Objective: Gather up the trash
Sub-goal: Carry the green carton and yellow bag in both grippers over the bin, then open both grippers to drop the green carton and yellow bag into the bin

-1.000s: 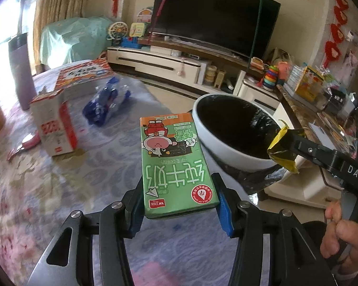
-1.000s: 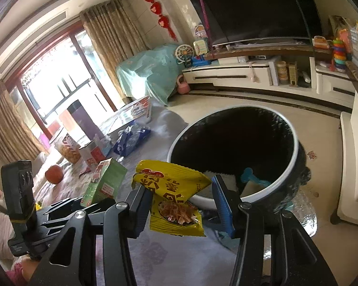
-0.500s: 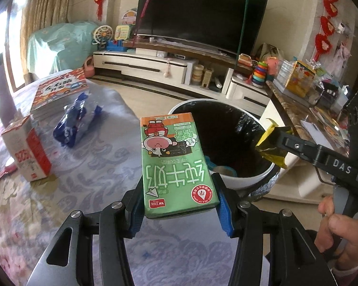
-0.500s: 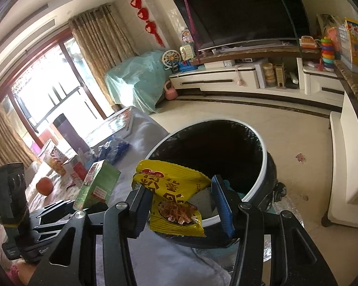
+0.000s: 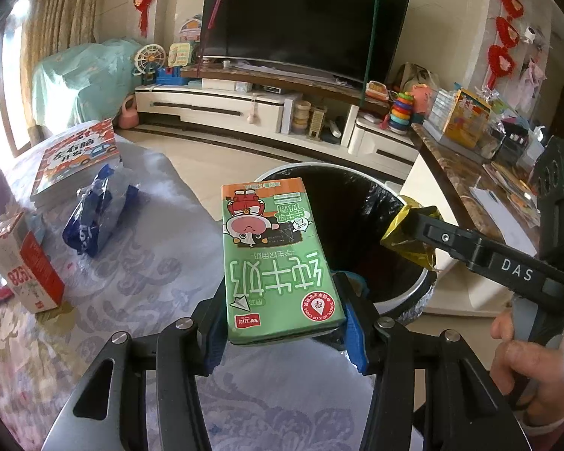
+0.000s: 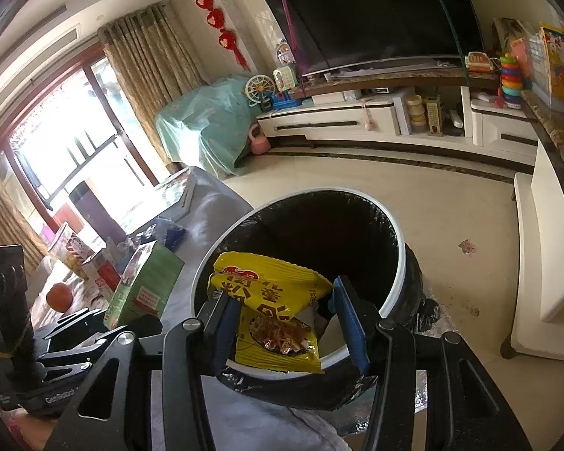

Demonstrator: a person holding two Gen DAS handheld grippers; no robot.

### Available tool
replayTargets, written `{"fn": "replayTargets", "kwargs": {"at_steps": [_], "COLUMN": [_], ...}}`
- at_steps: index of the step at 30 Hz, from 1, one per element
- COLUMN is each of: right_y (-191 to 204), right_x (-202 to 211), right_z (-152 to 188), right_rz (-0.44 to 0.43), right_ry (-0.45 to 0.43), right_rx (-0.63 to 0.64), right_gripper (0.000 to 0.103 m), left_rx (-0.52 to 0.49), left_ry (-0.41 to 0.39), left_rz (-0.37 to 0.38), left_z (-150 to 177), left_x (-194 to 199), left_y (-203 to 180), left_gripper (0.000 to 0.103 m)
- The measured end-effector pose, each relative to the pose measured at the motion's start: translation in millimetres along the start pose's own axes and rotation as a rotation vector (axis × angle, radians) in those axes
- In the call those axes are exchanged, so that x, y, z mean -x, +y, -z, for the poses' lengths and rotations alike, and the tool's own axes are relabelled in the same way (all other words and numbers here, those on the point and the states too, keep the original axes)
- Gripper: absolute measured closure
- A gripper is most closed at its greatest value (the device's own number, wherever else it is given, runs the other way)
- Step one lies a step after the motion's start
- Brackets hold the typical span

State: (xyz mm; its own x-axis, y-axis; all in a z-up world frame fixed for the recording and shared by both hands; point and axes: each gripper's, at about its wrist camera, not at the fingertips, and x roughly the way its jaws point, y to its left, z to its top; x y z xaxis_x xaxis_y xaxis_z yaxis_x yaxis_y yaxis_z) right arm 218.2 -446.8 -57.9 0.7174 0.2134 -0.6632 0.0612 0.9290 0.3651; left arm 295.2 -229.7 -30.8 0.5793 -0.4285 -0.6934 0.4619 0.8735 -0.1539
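My left gripper (image 5: 282, 323) is shut on a green milk carton (image 5: 278, 259), held over the table's edge just left of the trash bin (image 5: 406, 293). The same carton (image 6: 143, 285) shows at the left of the right wrist view. My right gripper (image 6: 282, 315) is shut on a yellow snack wrapper (image 6: 270, 312), which hangs over the near rim of the white, black-lined bin (image 6: 391, 282). From the left wrist view the wrapper (image 5: 410, 236) sits above the bin's right side, held by the right gripper (image 5: 413, 225). Some trash lies at the bin's bottom.
On the patterned tablecloth (image 5: 143, 293) lie a blue plastic wrapper (image 5: 94, 214), a red-and-white carton (image 5: 26, 263) and a picture book (image 5: 75, 158). A marble-topped counter (image 5: 470, 176) stands right of the bin. A TV unit (image 6: 376, 120) lines the far wall beyond open floor.
Both grippers have moved toward the bin with their loads. The bin now looms larger and closer in both views, and the yellow wrapper has come over its opening.
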Motion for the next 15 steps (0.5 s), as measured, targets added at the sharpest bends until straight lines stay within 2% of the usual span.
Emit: {"fn": "replayTargets", "kwargs": {"at_steps": [15], "right_y": [-9], "right_x": [-11], "right_z": [-15], "right_rz": [0.032], "right_ry": [0.007], "right_rx": [0.011], "right_gripper": [0.052], "left_rx": [-0.028], "left_ry": [0.020], "left_rz": [0.005], "left_z": [-14], "left_x": [-23], "left_y": [-6], "left_gripper": [0.053]}}
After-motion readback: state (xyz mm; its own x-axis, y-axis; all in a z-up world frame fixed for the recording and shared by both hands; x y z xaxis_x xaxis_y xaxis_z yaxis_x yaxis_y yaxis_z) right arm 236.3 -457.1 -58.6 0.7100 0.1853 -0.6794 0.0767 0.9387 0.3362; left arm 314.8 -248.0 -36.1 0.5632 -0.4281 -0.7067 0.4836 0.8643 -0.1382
